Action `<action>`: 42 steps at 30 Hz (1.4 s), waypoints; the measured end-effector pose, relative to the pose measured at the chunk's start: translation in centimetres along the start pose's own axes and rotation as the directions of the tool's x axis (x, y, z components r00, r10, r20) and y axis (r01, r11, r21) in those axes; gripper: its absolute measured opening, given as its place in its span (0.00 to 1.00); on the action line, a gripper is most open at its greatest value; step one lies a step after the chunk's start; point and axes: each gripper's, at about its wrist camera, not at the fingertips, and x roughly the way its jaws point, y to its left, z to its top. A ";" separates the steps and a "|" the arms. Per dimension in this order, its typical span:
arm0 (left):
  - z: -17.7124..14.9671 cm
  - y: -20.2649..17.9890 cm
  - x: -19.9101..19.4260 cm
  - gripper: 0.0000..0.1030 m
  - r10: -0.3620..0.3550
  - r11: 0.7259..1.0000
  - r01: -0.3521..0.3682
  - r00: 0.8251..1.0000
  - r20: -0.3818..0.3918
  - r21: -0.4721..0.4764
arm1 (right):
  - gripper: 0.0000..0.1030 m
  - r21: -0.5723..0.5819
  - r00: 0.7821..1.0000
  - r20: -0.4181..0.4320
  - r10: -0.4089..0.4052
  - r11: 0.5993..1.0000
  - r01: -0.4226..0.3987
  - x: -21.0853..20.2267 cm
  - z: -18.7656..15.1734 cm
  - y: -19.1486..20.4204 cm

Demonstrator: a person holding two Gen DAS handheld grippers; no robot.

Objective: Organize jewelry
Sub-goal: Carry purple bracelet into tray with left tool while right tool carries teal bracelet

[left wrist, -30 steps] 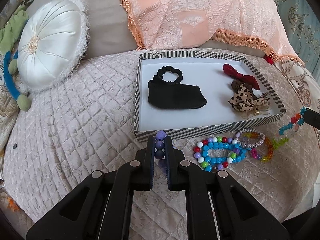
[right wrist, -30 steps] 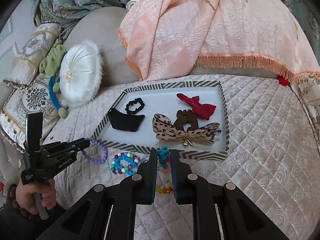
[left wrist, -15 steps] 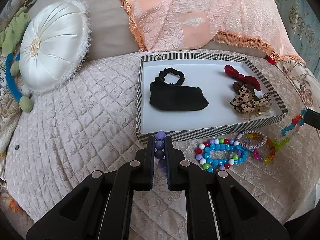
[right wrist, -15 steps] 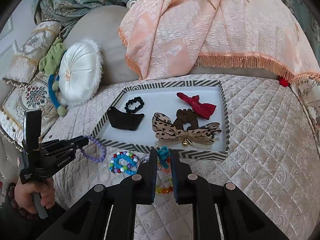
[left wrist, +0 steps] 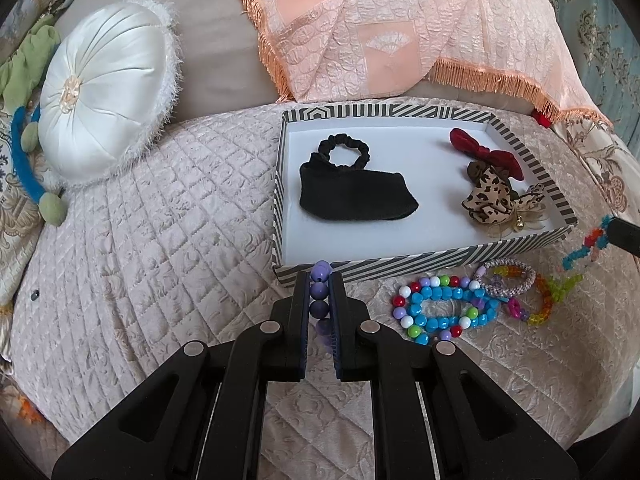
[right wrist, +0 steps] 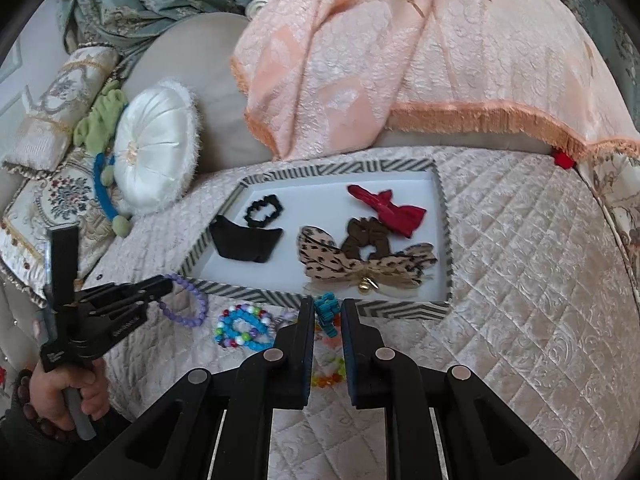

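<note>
Gripping: left tongs (left wrist: pixel 320 280) on purple bracelet (left wrist: pixel 319 290), right tongs (right wrist: pixel 325 312) on teal bracelet (right wrist: pixel 326 312).

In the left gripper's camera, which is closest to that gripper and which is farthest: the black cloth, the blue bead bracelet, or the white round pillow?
From the left gripper:
1. Blue bead bracelet, just right of it on the quilt.
2. Black cloth, ahead in the striped tray.
3. White round pillow, far off to the left, leaning on the backrest.

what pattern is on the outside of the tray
Black-and-white stripes on the tray's outer walls, meeting in chevrons; clearest in the left wrist view.
</note>
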 end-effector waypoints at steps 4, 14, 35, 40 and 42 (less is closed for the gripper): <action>0.0 0.0 -0.1 0.08 -0.003 1.000 0.003 1.000 0.001 -0.004 | 0.12 0.076 0.999 0.002 0.039 0.996 -0.039 0.0 0.0 -1.6; 0.7 0.2 -1.4 0.08 -0.050 0.998 0.051 0.998 0.022 -0.024 | 0.12 0.025 0.996 0.071 0.046 0.999 -0.048 -1.5 0.8 -0.3; 8.9 -2.6 2.7 0.08 -0.334 0.938 0.333 0.942 -0.001 -0.098 | 0.12 -0.012 0.956 0.245 0.160 0.987 -0.162 2.5 8.2 2.1; 10.3 -2.8 4.5 0.08 -0.372 0.919 0.371 0.928 0.019 -0.129 | 0.12 0.043 0.965 0.210 0.156 0.985 -0.169 7.1 11.0 2.2; 10.7 -2.9 5.8 0.08 -0.368 0.922 0.366 0.930 0.004 -0.129 | 0.12 0.063 0.969 0.186 0.163 0.982 -0.178 9.0 11.7 1.9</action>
